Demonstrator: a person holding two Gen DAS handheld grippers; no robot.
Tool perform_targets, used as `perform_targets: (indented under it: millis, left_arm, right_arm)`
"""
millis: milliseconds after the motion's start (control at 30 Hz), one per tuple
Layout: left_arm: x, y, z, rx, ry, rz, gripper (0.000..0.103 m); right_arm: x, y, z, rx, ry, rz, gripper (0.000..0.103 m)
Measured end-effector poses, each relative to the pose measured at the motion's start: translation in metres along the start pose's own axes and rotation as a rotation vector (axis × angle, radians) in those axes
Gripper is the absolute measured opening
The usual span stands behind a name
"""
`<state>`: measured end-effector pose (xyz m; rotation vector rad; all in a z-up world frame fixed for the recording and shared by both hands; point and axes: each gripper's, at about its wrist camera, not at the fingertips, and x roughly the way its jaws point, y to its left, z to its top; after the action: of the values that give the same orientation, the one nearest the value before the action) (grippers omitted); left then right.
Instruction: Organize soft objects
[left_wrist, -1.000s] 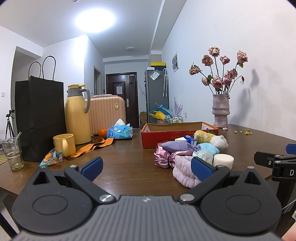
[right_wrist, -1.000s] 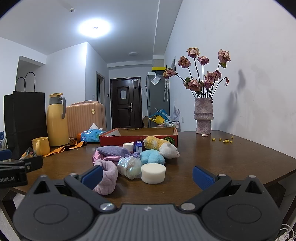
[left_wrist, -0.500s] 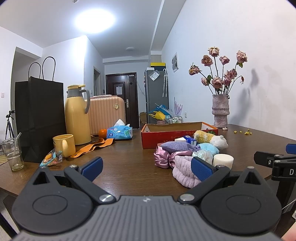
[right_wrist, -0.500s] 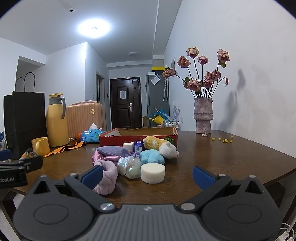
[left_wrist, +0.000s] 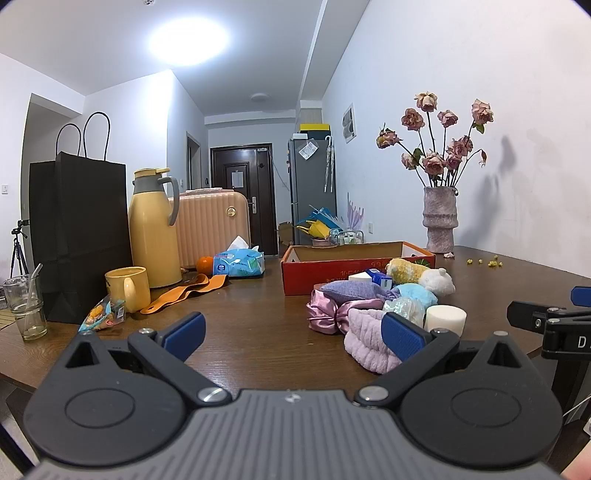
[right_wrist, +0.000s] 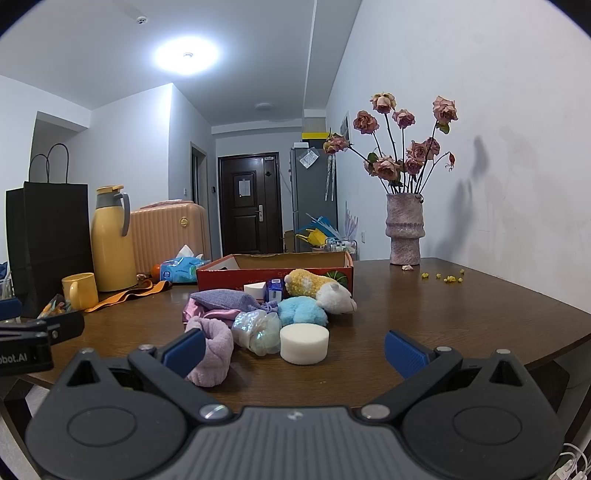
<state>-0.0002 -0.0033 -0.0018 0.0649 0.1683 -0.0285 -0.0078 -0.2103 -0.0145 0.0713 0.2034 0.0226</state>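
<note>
Fingers on my left gripper (left_wrist: 291, 328) and right gripper (right_wrist: 293, 347) spread wide, holding nothing, low in each frame. Beyond them, mid-frame on the bench (right_wrist: 424, 314), I see the soft pile: white sponge (right_wrist: 304, 343), pink headband (right_wrist: 212, 350), blue plush (right_wrist: 301, 311). Farther back sits the red box (right_wrist: 273, 271).

Soft items piled on worktop, in front of red box (right_wrist: 275, 268).
Pink towelling band (right_wrist: 214, 350) nearest, iridescent pouch (right_wrist: 256, 330) and white sponge puck (right_wrist: 304, 343) beside it; blue plush (right_wrist: 301, 310), yellow-white plush (right_wrist: 319, 288) lying down, lilac sachet (right_wrist: 221, 299) over satin scrunchie (left_wrist: 327, 315).
</note>
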Motion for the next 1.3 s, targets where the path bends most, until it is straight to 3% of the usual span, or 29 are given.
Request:
perform_targets:
  millis: [567, 667, 767, 833, 967, 1033, 1167, 1200, 1300]
  left_arm:
    - [0.002, 0.000, -0.002, 0.004, 0.005, -0.007, 0.103]
    - [0.014, 0.000, -0.002, 0.018, -0.021, 0.001, 0.103]
    - [0.044, 0.003, -0.001, 0.018, 0.027, 0.009, 0.103]
    - [0.062, 0.008, -0.001, -0.014, 0.062, -0.041, 0.103]
    - [0.096, 0.002, 0.000, 0.023, 0.112, -0.087, 0.103]
    - [0.110, 0.000, 0.000, 0.044, 0.131, -0.081, 0.103]
    - [0.133, 0.011, 0.002, -0.009, 0.182, -0.069, 0.103]
    - [0.136, 0.015, 0.003, -0.025, 0.193, -0.071, 0.103]
    - [0.143, 0.025, 0.005, -0.022, 0.197, -0.059, 0.103]
  right_arm:
    - [0.001, 0.000, 0.000, -0.006, 0.000, 0.002, 0.103]
    - [0.008, -0.005, 0.001, -0.027, -0.023, 0.015, 0.103]
    - [0.031, -0.007, 0.001, -0.058, -0.038, 0.038, 0.103]
    - [0.051, -0.009, -0.001, -0.071, -0.005, 0.089, 0.103]
    - [0.086, -0.009, 0.002, -0.014, 0.172, 0.155, 0.101]
    - [0.098, -0.007, 0.005, 0.058, 0.219, 0.204, 0.087]
    - [0.121, 0.018, 0.002, 0.013, 0.249, 0.292, 0.084]
    - [0.127, 0.025, 0.000, -0.011, 0.254, 0.301, 0.077]
    - [0.147, 0.042, 0.002, -0.088, 0.268, 0.352, 0.034]
